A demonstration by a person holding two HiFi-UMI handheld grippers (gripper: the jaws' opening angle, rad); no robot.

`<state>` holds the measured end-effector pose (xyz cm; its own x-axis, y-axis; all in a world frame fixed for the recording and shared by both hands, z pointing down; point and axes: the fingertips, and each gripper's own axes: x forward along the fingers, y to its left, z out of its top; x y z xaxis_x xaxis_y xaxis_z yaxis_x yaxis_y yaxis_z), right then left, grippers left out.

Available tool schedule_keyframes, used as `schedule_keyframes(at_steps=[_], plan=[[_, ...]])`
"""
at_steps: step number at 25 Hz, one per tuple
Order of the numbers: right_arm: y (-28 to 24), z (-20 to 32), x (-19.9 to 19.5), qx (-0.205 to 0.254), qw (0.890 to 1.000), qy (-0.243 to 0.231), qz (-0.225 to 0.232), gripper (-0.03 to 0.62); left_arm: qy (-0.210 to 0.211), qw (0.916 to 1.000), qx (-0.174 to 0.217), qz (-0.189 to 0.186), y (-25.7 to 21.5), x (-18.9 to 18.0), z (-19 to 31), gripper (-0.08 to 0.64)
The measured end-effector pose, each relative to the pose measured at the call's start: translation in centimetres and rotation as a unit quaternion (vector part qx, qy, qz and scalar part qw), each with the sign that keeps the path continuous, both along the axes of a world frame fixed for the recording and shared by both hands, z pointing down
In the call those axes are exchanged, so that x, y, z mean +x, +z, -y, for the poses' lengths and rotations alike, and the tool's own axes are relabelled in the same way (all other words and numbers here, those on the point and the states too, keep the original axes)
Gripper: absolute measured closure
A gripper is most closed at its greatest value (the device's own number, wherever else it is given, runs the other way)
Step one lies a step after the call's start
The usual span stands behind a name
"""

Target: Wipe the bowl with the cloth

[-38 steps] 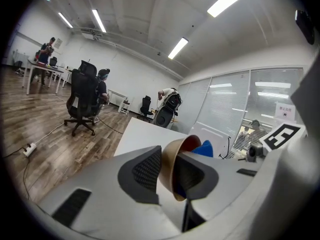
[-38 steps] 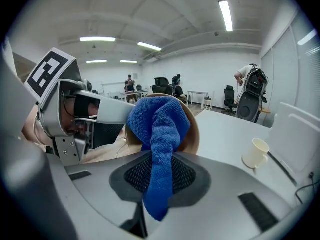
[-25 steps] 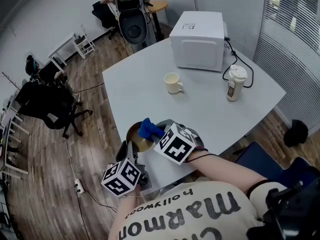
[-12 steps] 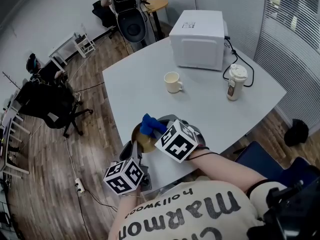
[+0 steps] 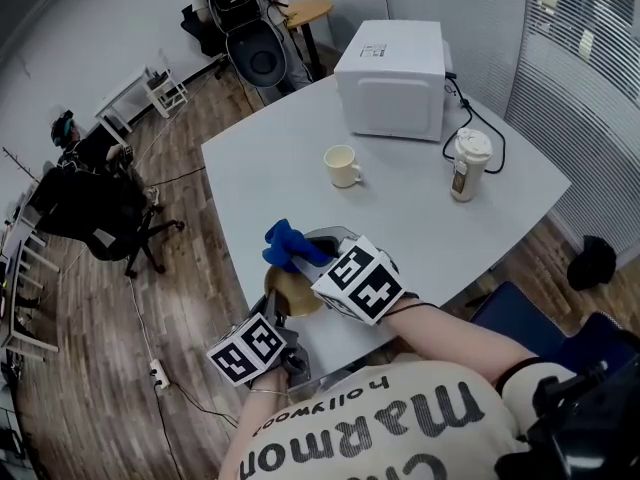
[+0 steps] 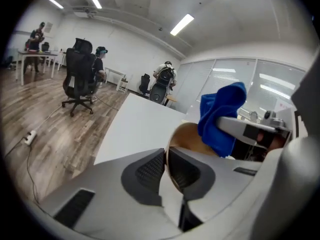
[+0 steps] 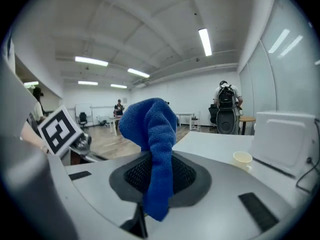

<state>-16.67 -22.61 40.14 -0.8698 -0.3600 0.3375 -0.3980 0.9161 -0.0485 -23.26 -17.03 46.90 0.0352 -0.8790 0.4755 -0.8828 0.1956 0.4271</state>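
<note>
Left hand-held gripper (image 6: 166, 159): jaws have just been closing, pads now pinching the thin rim of the tan bowl (image 6: 187, 136) ahead of it, over the desk (image 5: 400, 208) edge. Just right, above the bowl: right hand-held gripper (image 7: 157, 179), clamped on the blue cloth (image 7: 152, 129), which is bunched beyond its tips.

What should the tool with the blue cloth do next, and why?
Probably ease the right tool down so the blue cloth goes into the bowl. The cloth is pinched in that tool and seems to sit at the bowl's upper rim, not inside. The left tool, whose jaws have just been closing, clamps the rim, so the bowl is held ready.
</note>
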Motion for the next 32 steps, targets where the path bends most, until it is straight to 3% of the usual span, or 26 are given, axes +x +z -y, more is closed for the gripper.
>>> schedule_keyframes(at_steps=[4,7,9,16,20,23,26,32], plan=[[-1.8,0.7,1.4,-0.050,0.992,0.010,0.114,0.528,-0.008,0.9996,-0.023,-0.016,1.7,0.0,0.3,0.546],[-3.8,2.0,3.9,-0.049,0.971,0.039,0.229,0.529,-0.014,0.9983,-0.042,-0.037,3.4,0.0,0.6,0.546],[-3.9,3.2,6.0,-0.055,0.960,0.070,0.266,0.528,-0.030,0.9958,-0.063,-0.060,4.9,-0.4,0.8,0.545],[1.6,6.4,11.7,-0.118,0.944,0.173,0.256,0.529,-0.118,0.9751,-0.155,-0.106,9.7,-2.7,1.7,0.543],[3.5,6.7,13.0,-0.133,0.941,0.192,0.244,0.528,-0.135,0.9633,-0.183,-0.143,11.3,-2.6,2.6,0.531],[4.1,6.5,13.4,-0.132,0.944,0.191,0.235,0.529,-0.159,0.9561,-0.201,-0.142,12.4,-2.8,2.6,0.529],[4.3,6.5,13.8,-0.127,0.946,0.189,0.231,0.528,-0.169,0.9527,-0.207,-0.144,12.9,-2.9,2.8,0.529],[4.9,6.5,14.8,-0.130,0.945,0.200,0.226,0.529,-0.177,0.9565,-0.184,-0.142,13.0,-3.1,3.5,0.509]])
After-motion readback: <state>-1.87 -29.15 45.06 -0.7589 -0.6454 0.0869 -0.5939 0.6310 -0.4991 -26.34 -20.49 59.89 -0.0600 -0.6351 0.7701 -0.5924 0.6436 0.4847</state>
